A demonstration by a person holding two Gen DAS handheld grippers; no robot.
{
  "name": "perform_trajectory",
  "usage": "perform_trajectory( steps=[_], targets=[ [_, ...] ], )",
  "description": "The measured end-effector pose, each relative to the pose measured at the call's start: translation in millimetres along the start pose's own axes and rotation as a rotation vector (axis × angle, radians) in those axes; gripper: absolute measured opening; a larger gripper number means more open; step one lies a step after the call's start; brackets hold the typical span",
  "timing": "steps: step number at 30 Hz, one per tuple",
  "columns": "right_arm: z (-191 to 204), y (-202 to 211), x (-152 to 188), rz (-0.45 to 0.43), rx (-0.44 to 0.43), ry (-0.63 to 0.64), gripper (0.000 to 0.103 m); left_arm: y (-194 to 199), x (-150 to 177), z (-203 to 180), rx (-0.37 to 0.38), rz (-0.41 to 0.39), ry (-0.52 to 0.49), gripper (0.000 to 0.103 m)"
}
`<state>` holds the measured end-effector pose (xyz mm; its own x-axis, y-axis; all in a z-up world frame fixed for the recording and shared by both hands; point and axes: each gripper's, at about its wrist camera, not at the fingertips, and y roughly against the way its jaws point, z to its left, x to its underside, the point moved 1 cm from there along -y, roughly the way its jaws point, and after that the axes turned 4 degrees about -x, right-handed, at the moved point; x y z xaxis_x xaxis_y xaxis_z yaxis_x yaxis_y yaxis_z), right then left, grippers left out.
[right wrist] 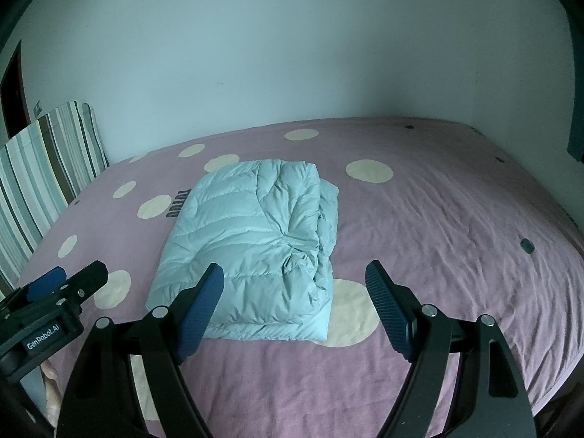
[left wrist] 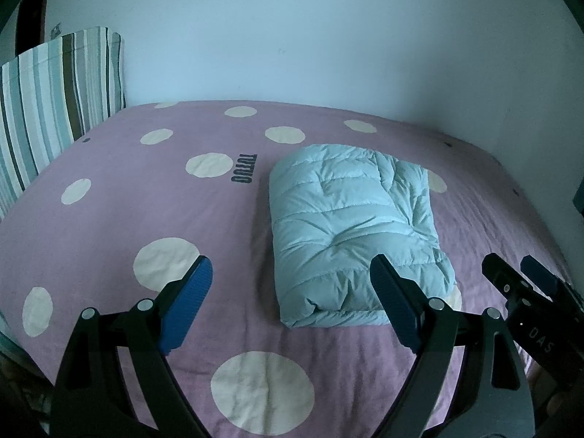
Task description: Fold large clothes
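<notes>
A pale blue quilted down jacket (left wrist: pixel 350 226) lies folded into a thick rectangle on the pink spotted bed sheet (left wrist: pixel 146 197). My left gripper (left wrist: pixel 292 273) hovers open above the sheet, just short of the jacket's near left corner, with nothing between its blue pads. In the right wrist view the same jacket (right wrist: pixel 252 244) lies ahead and slightly left. My right gripper (right wrist: pixel 294 281) is open too, held above the jacket's near right corner, touching nothing. Each gripper shows at the edge of the other's view: the right gripper (left wrist: pixel 518 277) and the left gripper (right wrist: pixel 69 277).
A striped cushion (left wrist: pixel 54 98) leans against the pale wall (left wrist: pixel 292 36) at the bed's left end. The sheet is pink with cream dots (right wrist: pixel 368 171) and dark lettering (left wrist: pixel 245 168) beside the jacket. The bed's right edge (right wrist: pixel 569 252) drops away.
</notes>
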<state>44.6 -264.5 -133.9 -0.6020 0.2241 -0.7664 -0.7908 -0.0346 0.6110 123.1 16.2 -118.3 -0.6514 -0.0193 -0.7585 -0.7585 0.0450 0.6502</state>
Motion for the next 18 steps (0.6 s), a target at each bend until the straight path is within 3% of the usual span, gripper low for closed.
perform_trajectory(
  steps=[18],
  targets=[
    [1.5, -1.7, 1.1, 0.003, -0.002, -0.001, 0.079, 3.5, -1.1, -1.8, 0.008, -0.008, -0.007, 0.088]
  ],
)
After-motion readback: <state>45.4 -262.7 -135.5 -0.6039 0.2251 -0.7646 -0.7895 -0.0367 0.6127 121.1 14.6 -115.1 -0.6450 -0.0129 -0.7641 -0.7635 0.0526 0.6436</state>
